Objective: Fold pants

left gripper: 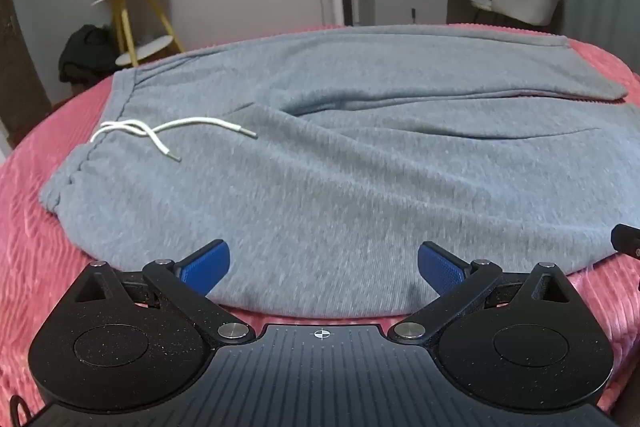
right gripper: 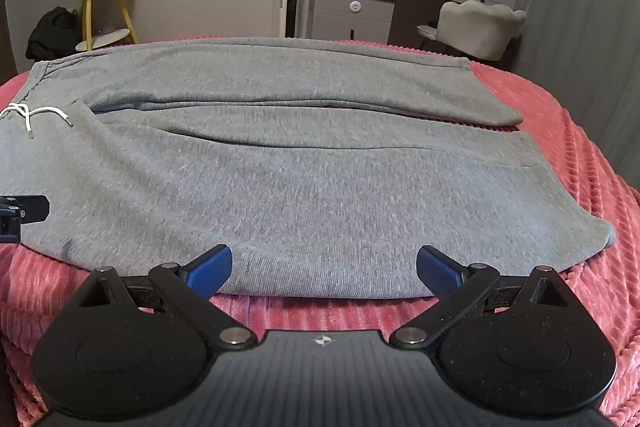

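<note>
Bed (right gripper: 580, 163) under a ribbed pink cover, filling both views. Pants (right gripper: 304, 187) spread flat across it: grey, fleecy, lying sideways, waistband off to the left, cuffs off to the right, one leg farther back and one nearer, a long seam line between them. Still full length and full width, so no fold made yet.

Step in hand, by the look of it: the approach to the first fold, both tools poised over the near long edge. Near leg's edge lying just beyond the fingertips in each view, a strip of pink cover showing between edge and tool body.

Left claw (left gripper: 323, 267) spread wide, blue pads well apart, nothing between them but cloth lying below; nothing gripped. Placed toward the waist end, hip part of the pants ahead. Right claw (right gripper: 324, 269) equally wide, equally empty, placed toward the cuff end.

Next move, as a judgement: lowering each claw onto the near edge, pinching one leg's thickness, then lifting and carrying it over onto the far leg so the two legs stack. Calls for matched height and pace on both sides, else the cloth skews or drags the cover up with it.

Drawstring (left gripper: 160, 133), white, loose on the waist area, two tipped ends splayed; worth keeping clear of the fold.
</note>
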A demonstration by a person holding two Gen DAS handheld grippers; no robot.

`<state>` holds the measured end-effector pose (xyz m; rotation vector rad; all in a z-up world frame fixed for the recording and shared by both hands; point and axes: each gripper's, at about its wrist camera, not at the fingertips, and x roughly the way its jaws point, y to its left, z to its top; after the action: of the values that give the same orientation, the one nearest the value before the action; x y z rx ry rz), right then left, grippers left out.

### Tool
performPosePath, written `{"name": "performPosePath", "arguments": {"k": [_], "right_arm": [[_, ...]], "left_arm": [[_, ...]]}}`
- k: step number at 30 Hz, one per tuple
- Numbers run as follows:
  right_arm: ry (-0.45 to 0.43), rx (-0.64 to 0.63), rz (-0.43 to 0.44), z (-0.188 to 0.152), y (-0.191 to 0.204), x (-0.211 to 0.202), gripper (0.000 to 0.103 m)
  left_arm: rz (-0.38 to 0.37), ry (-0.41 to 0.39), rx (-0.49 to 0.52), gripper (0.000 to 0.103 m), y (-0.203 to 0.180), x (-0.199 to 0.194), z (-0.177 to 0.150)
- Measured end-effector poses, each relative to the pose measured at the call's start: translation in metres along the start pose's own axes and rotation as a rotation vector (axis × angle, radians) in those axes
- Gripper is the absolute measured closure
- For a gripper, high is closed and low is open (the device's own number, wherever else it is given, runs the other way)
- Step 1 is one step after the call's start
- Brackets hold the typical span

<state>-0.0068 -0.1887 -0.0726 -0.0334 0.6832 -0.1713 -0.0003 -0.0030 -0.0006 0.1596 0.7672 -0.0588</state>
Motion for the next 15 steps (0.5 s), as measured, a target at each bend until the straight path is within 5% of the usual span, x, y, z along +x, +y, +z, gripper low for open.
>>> {"name": "performPosePath", "arguments": {"k": [15], "right_arm": [[-0.001,0.003,0.004,-0.001,0.0,0.0,0.004]], "left_arm": [[-0.018,0.022,-0.025,0.0,0.005,0.005,-0.003]]}}
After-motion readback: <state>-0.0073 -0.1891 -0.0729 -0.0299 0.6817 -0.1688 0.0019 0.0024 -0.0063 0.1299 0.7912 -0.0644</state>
